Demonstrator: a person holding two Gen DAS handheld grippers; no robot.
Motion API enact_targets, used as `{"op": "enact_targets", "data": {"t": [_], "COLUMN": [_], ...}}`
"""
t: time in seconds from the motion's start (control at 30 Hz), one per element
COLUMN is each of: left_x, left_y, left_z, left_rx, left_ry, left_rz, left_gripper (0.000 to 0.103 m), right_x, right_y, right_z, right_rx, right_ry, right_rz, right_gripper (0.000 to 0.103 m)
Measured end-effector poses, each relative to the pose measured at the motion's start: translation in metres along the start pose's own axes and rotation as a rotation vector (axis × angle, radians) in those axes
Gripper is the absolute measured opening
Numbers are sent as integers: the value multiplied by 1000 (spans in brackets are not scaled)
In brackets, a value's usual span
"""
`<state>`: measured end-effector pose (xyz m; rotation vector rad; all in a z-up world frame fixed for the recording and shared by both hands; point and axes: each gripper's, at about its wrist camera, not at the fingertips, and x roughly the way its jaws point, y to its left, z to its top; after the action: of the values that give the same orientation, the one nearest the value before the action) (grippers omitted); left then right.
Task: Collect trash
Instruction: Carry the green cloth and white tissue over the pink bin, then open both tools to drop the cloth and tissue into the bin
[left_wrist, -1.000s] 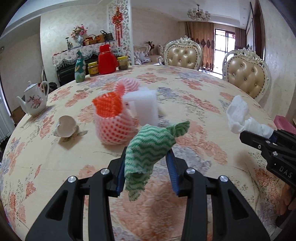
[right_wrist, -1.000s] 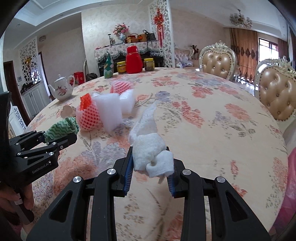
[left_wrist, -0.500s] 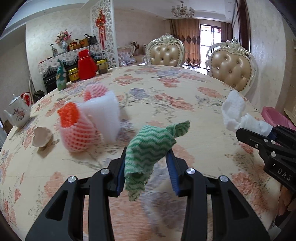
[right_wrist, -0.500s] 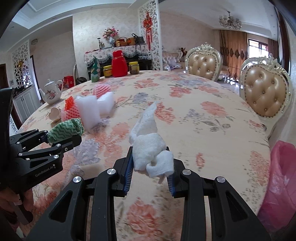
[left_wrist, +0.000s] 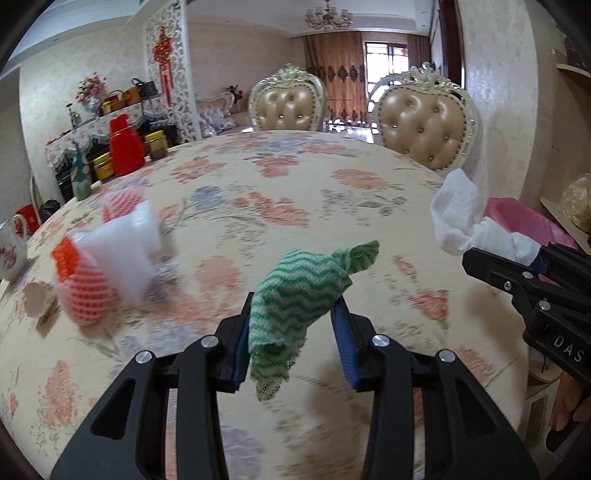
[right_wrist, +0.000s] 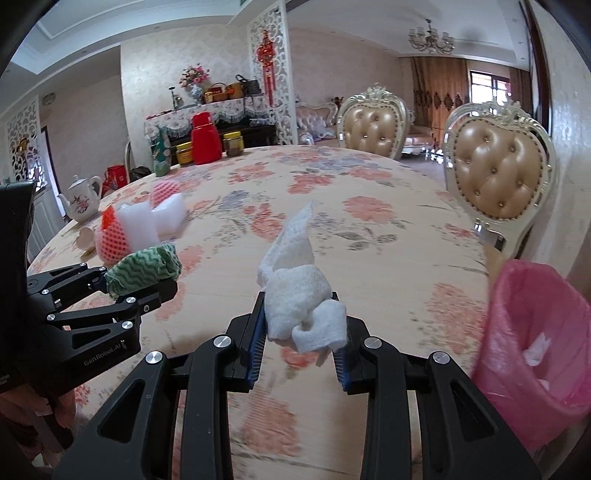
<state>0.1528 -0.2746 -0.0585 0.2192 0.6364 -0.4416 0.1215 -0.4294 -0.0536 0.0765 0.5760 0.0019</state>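
Room bright, even daylight. Main source: window (left_wrist: 388, 55) at far end behind curtains, blown out to a pale glow in both views. Chandelier (right_wrist: 430, 37) unlit or too faint to tell. Shadows soft; only weak dark patches on the worktop (left_wrist: 295, 192) under the jaws. Slight sheen on the chair backs (right_wrist: 498, 166).

Strong fisheye bend: walls and worktop rim curve, black vignette in all corners. Motion blur smears the worktop pattern near the bottom of each view and the foam pieces (left_wrist: 122, 251) at left. The held green cloth (left_wrist: 303, 295) and tissue (right_wrist: 299, 295) stay sharp. Pink bin (right_wrist: 535, 343) softly blurred at right edge.
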Motion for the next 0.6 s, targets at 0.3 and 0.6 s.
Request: {"op": "enact_targets", "data": {"t": [0.3,0.6], "left_x": [14,17], "left_y": [-51,-105], "left_z": [15,38], "left_rx": [36,80], "left_ry": [-8,-49], "left_rz": [-88,-203], "left_gripper": [40,40], "right_x": [-19,-45], "right_y": [-47,-109], "right_z": [-8,-20], "right_rx": [35,104], "right_ry": [-3,-10], "right_rz": [-89,-243], "right_gripper": [31,31]}}
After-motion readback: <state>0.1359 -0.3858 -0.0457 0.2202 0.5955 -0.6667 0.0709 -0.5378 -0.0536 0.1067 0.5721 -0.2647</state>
